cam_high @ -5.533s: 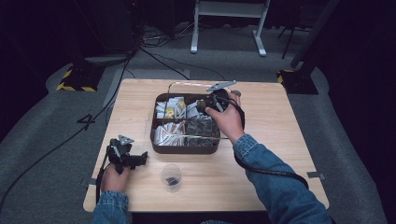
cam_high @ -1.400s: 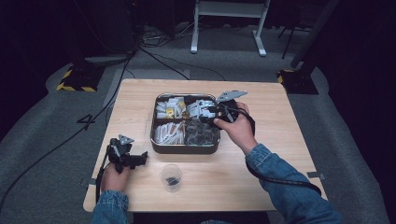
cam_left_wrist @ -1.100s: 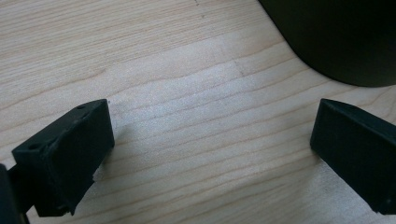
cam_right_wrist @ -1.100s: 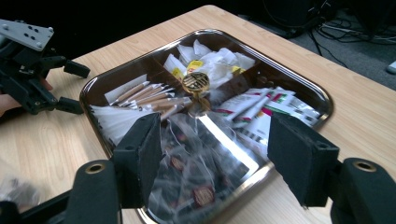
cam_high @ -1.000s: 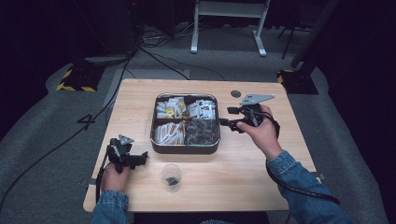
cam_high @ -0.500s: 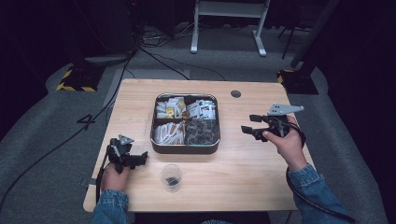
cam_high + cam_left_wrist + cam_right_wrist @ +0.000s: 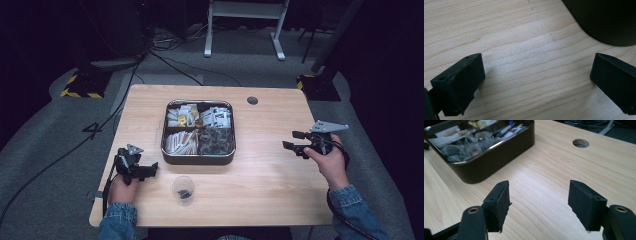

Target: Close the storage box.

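Tray (image 7: 198, 159) – dark, compartmented, packets inside – mid-bench toward far edge. Plastic cup (image 7: 183, 189) near front edge. Left gripper (image 7: 148, 170) front-left, right gripper (image 7: 294, 141) by right edge – both jaws wide, empty.

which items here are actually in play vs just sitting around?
Likely in play:
- dark metal compartment tray of packets and wrappers
- small clear plastic cup
- left gripper, open
- right gripper, open

Just about:
- round cable hole in wooden table
- floor cables
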{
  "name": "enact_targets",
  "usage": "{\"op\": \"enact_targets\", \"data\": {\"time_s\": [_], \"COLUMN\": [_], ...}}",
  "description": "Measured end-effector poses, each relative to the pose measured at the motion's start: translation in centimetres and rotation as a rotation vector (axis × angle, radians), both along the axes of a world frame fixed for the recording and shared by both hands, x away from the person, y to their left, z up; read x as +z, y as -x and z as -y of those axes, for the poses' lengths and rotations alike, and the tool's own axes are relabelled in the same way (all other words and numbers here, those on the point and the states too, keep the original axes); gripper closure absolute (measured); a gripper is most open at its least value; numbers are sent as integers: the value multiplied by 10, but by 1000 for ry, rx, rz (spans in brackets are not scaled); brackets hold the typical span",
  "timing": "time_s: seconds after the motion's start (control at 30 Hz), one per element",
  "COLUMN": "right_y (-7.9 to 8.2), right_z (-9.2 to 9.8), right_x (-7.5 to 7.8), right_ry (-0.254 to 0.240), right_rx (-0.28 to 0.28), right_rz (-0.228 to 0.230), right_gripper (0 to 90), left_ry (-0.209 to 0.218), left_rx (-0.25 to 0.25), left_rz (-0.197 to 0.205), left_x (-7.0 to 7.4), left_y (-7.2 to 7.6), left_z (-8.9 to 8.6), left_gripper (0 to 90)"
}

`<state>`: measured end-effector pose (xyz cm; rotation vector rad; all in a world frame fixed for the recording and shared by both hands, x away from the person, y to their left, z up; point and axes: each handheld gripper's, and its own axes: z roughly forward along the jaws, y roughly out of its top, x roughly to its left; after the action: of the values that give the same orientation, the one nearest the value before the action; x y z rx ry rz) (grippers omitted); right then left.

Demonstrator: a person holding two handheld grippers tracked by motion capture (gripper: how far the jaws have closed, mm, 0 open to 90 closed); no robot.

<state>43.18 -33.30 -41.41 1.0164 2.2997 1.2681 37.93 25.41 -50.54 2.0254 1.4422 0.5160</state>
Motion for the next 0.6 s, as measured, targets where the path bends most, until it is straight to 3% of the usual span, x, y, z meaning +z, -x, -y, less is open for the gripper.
{"op": "enact_targets", "data": {"time_s": [0.13, 0.23, 0.6], "right_y": [-3, -7, -22], "right_z": [6, 9, 9], "right_x": [-10, -21, -61], "right_ry": [13, 58, 117], "right_rx": [-22, -59, -59], "right_rz": [-9, 14, -90], "right_gripper": [348, 354, 331], "left_ry": [0, 0, 1], "left_rx": [0, 1, 10], "left_rz": [0, 0, 1], "left_x": [0, 0, 0], "left_y": [0, 0, 1], "left_z": [0, 0, 1], "left_gripper": [0, 0, 1]}}
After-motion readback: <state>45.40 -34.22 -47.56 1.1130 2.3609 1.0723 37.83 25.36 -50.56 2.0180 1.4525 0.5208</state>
